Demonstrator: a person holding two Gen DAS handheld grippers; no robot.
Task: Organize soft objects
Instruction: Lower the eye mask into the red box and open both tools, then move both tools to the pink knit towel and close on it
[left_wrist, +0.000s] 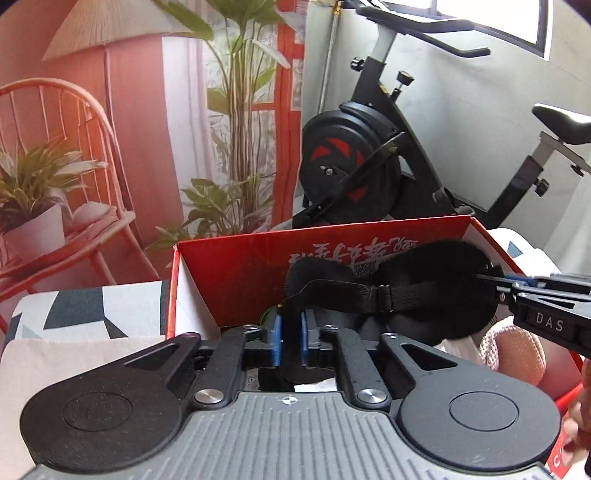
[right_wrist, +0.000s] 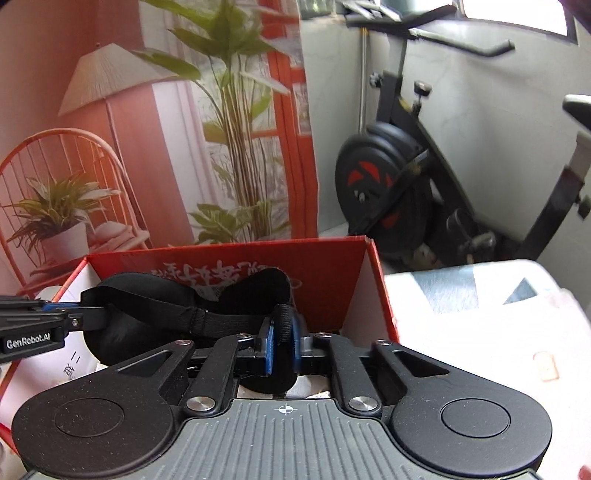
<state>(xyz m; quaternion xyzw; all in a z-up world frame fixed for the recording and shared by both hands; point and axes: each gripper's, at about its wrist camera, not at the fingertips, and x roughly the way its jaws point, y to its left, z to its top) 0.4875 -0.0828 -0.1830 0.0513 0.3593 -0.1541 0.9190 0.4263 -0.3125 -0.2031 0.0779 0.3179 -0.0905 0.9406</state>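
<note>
A black sleep mask (left_wrist: 406, 273) with an elastic strap is held stretched above an open red cardboard box (left_wrist: 236, 266). My left gripper (left_wrist: 291, 332) is shut on the mask's left end. My right gripper (right_wrist: 282, 343) is shut on the mask's other end and strap; the mask (right_wrist: 192, 291) hangs over the box (right_wrist: 332, 280). The right gripper also shows in the left wrist view (left_wrist: 498, 284), and the left gripper shows in the right wrist view (right_wrist: 92, 314). A pink knitted soft object (left_wrist: 513, 350) lies in the box at the right.
The box stands on a cloth with a grey, black and white geometric print (left_wrist: 92, 317). Behind it hangs a printed backdrop with plants and a chair (left_wrist: 110, 147). An exercise bike (left_wrist: 369, 166) stands at the back right against a white wall.
</note>
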